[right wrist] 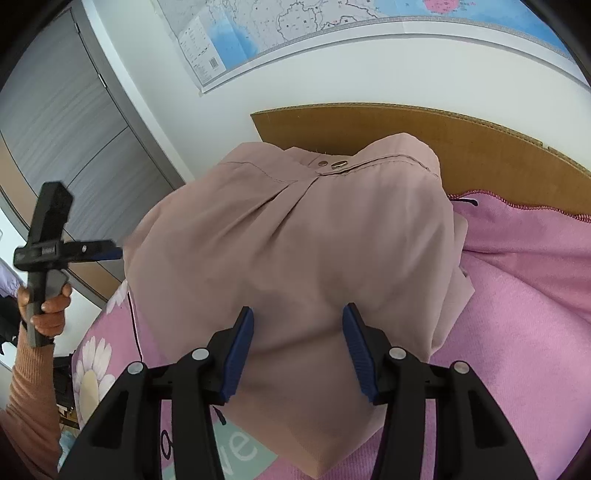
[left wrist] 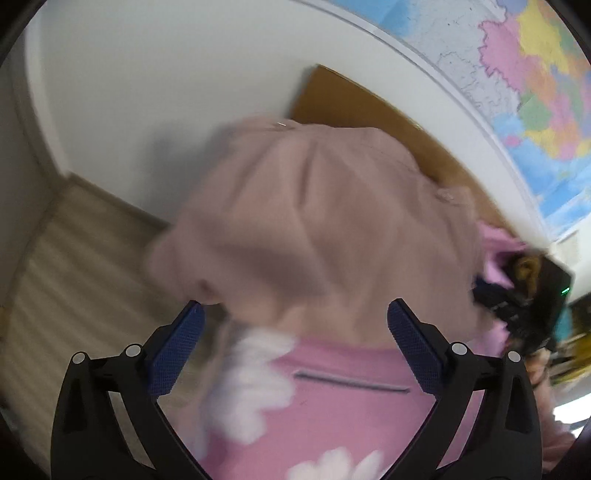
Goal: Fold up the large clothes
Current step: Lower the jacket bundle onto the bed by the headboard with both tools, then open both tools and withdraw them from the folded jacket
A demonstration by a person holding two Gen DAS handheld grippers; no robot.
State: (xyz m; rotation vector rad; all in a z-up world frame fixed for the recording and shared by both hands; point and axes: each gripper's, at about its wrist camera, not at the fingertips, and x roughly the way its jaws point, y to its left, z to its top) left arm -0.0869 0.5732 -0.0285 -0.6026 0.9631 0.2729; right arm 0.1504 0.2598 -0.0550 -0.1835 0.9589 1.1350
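The left gripper (right wrist: 110, 253), held up at the far left in a person's hand (right wrist: 48, 314) with an orange sleeve (right wrist: 31, 387), stands with its jaws spread wide and nothing between them. In the middle the dusty-pink garment (right wrist: 295, 258) lies bunched on the pink flowered blanket (right wrist: 517, 295), before a cardboard sheet (right wrist: 443, 136) under a wall map (right wrist: 258, 33). The right gripper (right wrist: 297, 354) has its jaws half apart over the cloth; I cannot tell whether they pinch it

Partial letters "ve" legible, white on teal patch of pink floral blanket (right wrist: 240, 448). Wall map (right wrist: 258, 33) print too small to read.
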